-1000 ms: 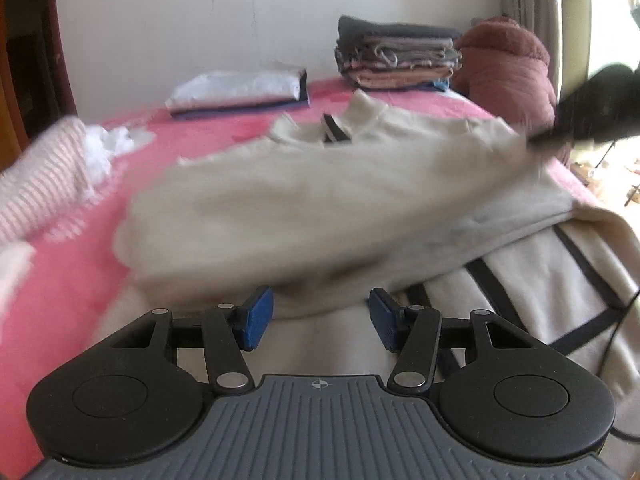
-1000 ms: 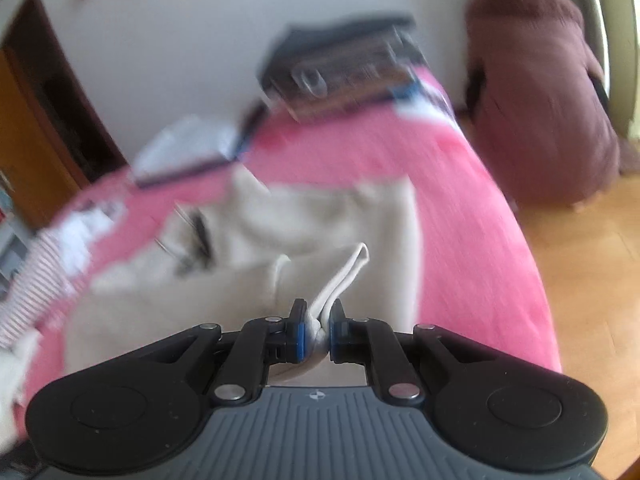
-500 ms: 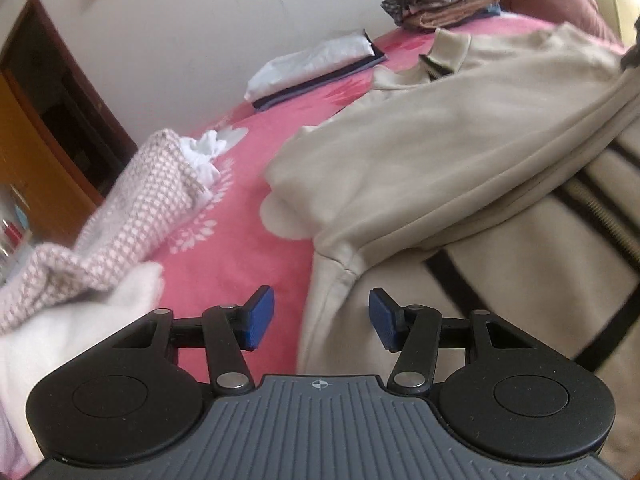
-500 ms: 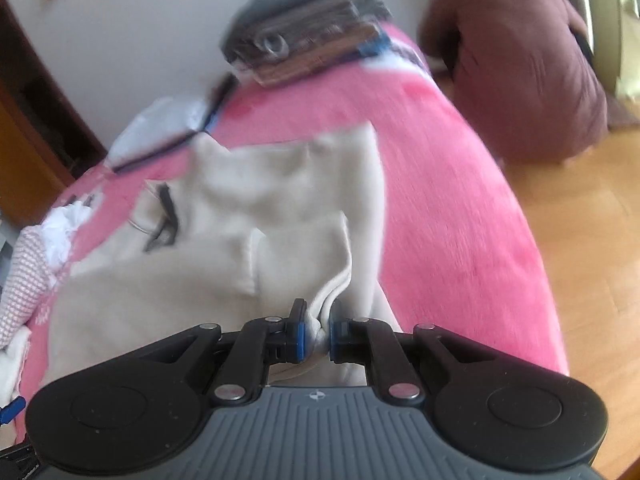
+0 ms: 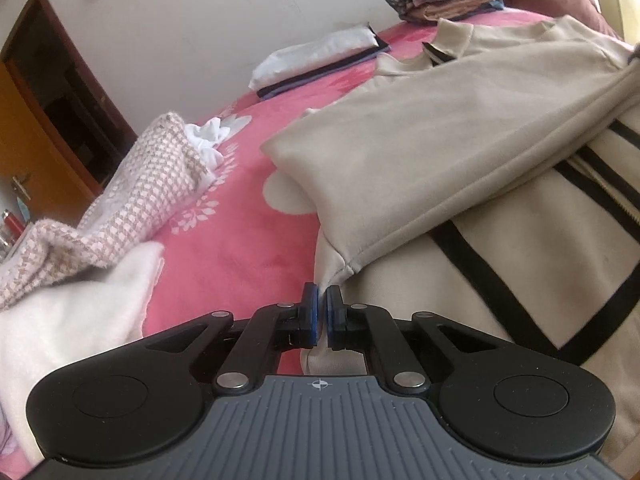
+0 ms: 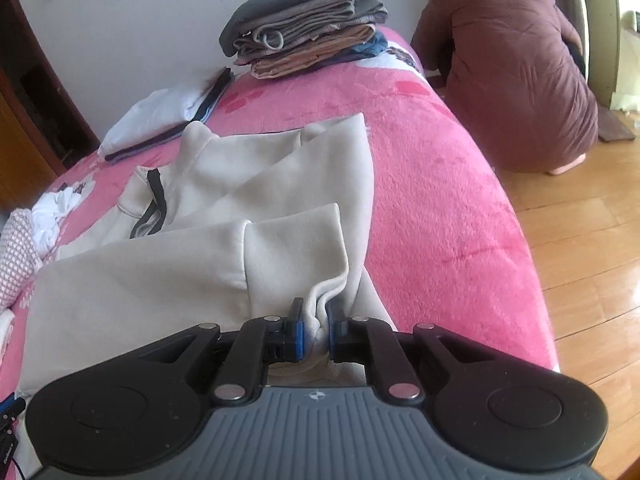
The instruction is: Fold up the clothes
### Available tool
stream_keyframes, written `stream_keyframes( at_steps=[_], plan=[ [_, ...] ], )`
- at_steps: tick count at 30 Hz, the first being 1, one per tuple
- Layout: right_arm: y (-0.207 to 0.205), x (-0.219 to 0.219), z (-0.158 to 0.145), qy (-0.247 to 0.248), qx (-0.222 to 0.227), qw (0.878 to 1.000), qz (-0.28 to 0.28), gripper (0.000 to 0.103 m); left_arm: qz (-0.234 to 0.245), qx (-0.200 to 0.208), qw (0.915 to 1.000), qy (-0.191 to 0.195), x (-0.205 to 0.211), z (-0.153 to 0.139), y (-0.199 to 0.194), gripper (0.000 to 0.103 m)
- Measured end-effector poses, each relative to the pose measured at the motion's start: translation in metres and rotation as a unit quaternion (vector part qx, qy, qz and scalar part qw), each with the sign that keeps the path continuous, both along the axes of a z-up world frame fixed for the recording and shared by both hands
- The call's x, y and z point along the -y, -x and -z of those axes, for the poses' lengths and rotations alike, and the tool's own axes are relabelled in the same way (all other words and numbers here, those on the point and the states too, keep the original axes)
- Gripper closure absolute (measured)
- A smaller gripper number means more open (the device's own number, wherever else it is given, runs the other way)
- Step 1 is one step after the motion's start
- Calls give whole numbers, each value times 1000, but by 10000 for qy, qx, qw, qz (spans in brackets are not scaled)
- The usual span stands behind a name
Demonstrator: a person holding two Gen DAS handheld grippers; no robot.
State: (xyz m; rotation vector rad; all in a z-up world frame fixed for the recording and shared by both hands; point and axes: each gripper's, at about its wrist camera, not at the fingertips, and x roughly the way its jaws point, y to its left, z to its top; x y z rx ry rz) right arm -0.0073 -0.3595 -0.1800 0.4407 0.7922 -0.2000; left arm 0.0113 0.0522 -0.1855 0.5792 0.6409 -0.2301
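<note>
1. A big cream zip-up sweatshirt with black stripes [image 5: 460, 152] lies spread out on the pink fluffy bed cover with white flowers [image 5: 224, 248]. It covers the middle of the bed and reaches the near edge.
2. The top part of the sweatshirt is folded over the striped part.
3. The left gripper [image 5: 321, 312] has its blue jaws pressed together on a thin bit of the sweatshirt's edge. This is on the left side of the sweatshirt, close to the near edge of the bed.
4. The right gripper [image 6: 316, 330] has its jaws clamped on a thick bunch of the sweatshirt's cream cloth. The cloth is squeezed between the blue pads, on the right side of the sweatshirt, near the right edge of the bed.
5. A pink and white checked woolly cloth [image 5: 132, 208] lies in a heap by the left edge of the bed. A soft white fluffy cloth [image 5: 72, 320] sits just beside it.
6. A tall pile of folded grey and brown clothes [image 6: 304, 24] stands at the far edge of the bed, by the white wall [image 5: 200, 20].
7. A flat folded white cloth on dark cloths [image 6: 160, 116] lies at the far edge too, left of the pile.
8. A person in a puffy dark red coat [image 6: 512, 64] is bent down on the wooden floor [image 6: 580, 240] past the far right corner of the bed.
</note>
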Motion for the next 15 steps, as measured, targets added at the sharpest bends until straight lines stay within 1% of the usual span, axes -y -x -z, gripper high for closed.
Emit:
stream_keyframes(
  at_steps=[2, 3, 4, 5, 6, 7, 8, 10, 11, 12, 13, 14, 15],
  plan=[
    [1, 0, -4, 22, -117, 9999, -31, 88, -21, -191, 9997, 144, -8, -3, -1, 96],
    [1, 0, -7, 32, -177, 9998, -48, 87, -46, -273, 9993, 246, -13, -6, 0, 90],
    [2, 1, -12, 39, -211, 9998, -25, 81, -70, -355, 9987, 348, -19, -9, 1, 85],
    [4, 0, -18, 131, -236, 9996, 32, 70, -95, -436, 9980, 449, -24, -12, 1, 80],
    [8, -3, -27, 354, -214, 9991, 113, 66, -191, -592, 9956, 694, -33, -17, 0, 80],
    [12, -4, -36, 517, -118, 9985, 129, 65, -301, -762, 9919, 968, -43, -22, -1, 80],
    [14, -8, -45, 597, -23, 9982, 76, 65, -447, -881, 9865, 1309, -54, -29, -3, 80],
    [16, -18, -63, 714, 182, 9972, -97, 65, -715, -1038, 9721, 1976, -75, -42, -11, 78],
    [15, -27, -71, 745, 291, 9964, -264, 65, -823, -1075, 9642, 2281, -84, -48, -16, 75],
    [11, -37, -77, 804, 375, 9949, -482, 65, -921, -1105, 9546, 2608, -90, -52, -26, 69],
    [8, -47, -83, 864, 456, 9927, -703, 65, -1017, -1133, 9437, 2936, -96, -55, -37, 67],
    [3, -57, -83, 951, 492, 9903, -882, 65, -1090, -1214, 9307, 3273, -100, -52, -54, 62],
    [-3, -67, -84, 1040, 524, 9876, -1056, 65, -1158, -1304, 9162, 3609, -103, -49, -71, 54]
  ],
)
